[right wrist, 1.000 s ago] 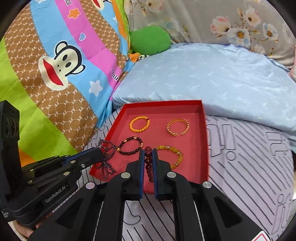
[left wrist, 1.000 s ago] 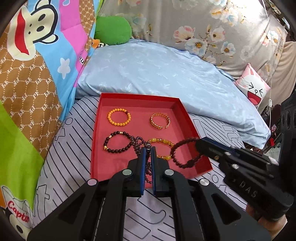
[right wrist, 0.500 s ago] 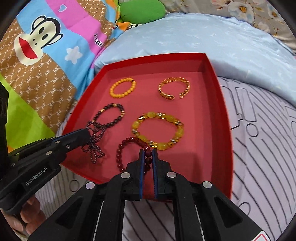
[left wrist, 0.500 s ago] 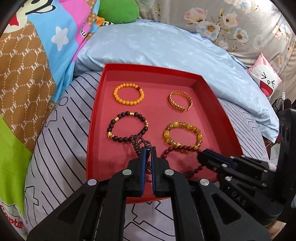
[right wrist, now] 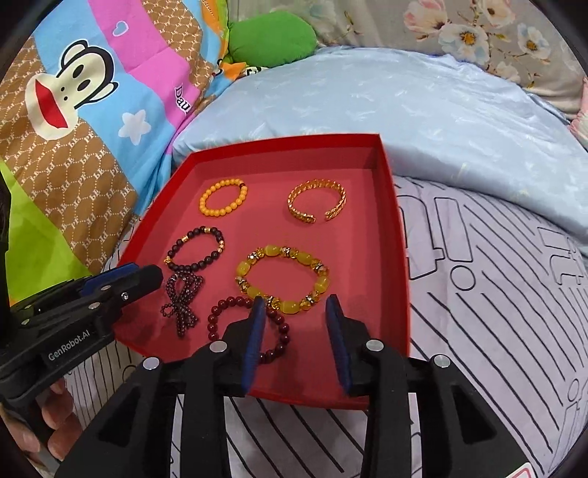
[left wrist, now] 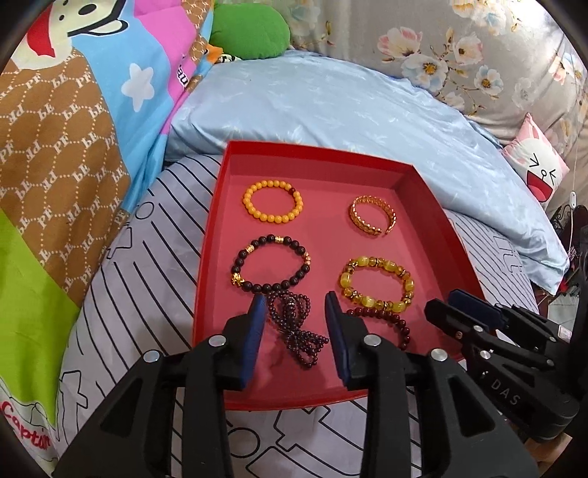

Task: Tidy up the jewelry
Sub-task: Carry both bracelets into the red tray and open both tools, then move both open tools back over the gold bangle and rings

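Observation:
A red tray (left wrist: 433, 206) (right wrist: 398, 235) lies on the bed and holds several bracelets: orange beads (left wrist: 272, 201), a gold cuff (left wrist: 372, 220), dark beads with gold charms (left wrist: 271, 265), yellow stones (left wrist: 376, 282). A dark purple looped strand (left wrist: 296, 332) (right wrist: 182, 298) lies on the tray floor between the fingers of my open left gripper (left wrist: 296, 307). A dark red bead bracelet (right wrist: 239, 327) (left wrist: 386, 321) lies on the tray by the left finger of my open right gripper (right wrist: 296, 307). Both grippers are empty.
A light blue pillow (left wrist: 349, 110) lies behind the tray. A colourful monkey quilt (right wrist: 73, 110) is on the left, a green cushion (left wrist: 250, 29) at the back, a pink cartoon cushion (left wrist: 536, 172) on the right. The striped sheet (right wrist: 496, 294) surrounds the tray.
Both grippers opened and let go: the purple strand and the dark red bracelet now lie on the tray floor. Both grippers sit near the tray's front edge.

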Demonstrator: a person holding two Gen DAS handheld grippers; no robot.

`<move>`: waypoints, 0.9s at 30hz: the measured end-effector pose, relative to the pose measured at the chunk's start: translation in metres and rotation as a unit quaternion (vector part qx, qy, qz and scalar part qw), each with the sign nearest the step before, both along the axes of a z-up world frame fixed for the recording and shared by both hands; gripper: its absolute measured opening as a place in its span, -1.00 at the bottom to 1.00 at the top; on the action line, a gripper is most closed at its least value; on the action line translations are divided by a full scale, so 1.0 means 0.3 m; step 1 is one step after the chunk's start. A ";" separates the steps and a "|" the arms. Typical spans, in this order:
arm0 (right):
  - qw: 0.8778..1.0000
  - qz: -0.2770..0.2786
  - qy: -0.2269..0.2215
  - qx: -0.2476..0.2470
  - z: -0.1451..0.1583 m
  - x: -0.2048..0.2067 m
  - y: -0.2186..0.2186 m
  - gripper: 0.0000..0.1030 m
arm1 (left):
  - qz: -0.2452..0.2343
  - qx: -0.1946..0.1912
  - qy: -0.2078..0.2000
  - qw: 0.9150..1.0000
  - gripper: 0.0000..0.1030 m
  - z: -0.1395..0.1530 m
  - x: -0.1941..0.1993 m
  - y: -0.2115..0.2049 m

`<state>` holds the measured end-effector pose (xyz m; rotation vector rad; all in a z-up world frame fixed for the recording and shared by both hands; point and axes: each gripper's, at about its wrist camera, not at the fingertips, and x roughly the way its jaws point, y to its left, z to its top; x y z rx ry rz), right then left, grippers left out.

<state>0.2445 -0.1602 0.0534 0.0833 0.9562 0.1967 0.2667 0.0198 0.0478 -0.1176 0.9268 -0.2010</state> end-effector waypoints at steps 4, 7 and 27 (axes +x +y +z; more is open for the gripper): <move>1.000 -0.004 -0.010 0.007 0.039 -0.035 -0.018 -0.35 | 0.007 -0.005 -0.008 1.000 -0.38 0.032 -0.028 0.019; 1.000 -0.006 -0.019 0.010 0.069 -0.080 -0.031 -0.35 | 0.010 -0.007 -0.015 1.000 -0.37 0.054 -0.068 0.038; 0.999 -0.029 -0.010 0.008 0.053 -0.521 -0.115 -0.34 | -0.005 -0.002 -0.014 1.000 -0.18 0.045 -0.455 0.048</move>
